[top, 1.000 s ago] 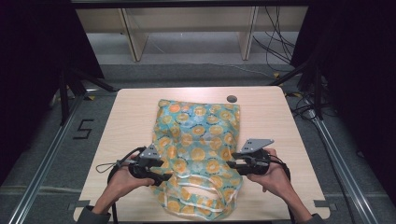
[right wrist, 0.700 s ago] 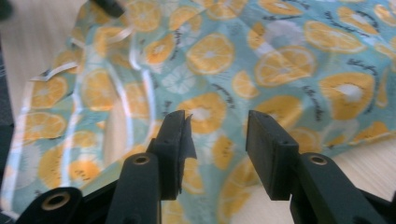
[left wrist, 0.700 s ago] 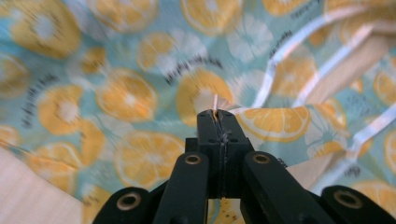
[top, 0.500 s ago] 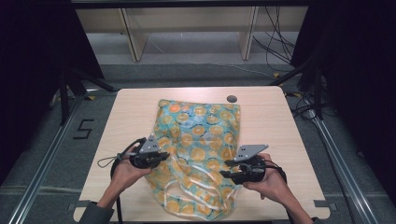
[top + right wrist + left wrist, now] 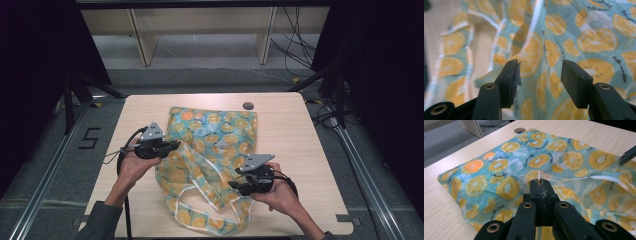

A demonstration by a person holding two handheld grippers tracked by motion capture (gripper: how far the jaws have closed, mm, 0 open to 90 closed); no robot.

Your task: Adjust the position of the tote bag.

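Fabric bag [image 5: 212, 137] edge pinched by left tool [image 5: 172, 146].

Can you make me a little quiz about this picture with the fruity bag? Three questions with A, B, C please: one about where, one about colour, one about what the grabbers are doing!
1. Where does the fruit-print bag lie?
A. on the wooden table
B. on the floor
C. on a shelf

2. What colour is the bag's background?
A. red
B. turquoise
C. black

3. What is the left gripper doing?
A. hanging open above the table
B. lying on the table
C. pinching the bag's white edge

Answers: 1 A, the bag spreads across the tabletop. 2 B, turquoise shows between the orange slices. 3 C, its jaws are shut on the trim, while the right gripper stands open.
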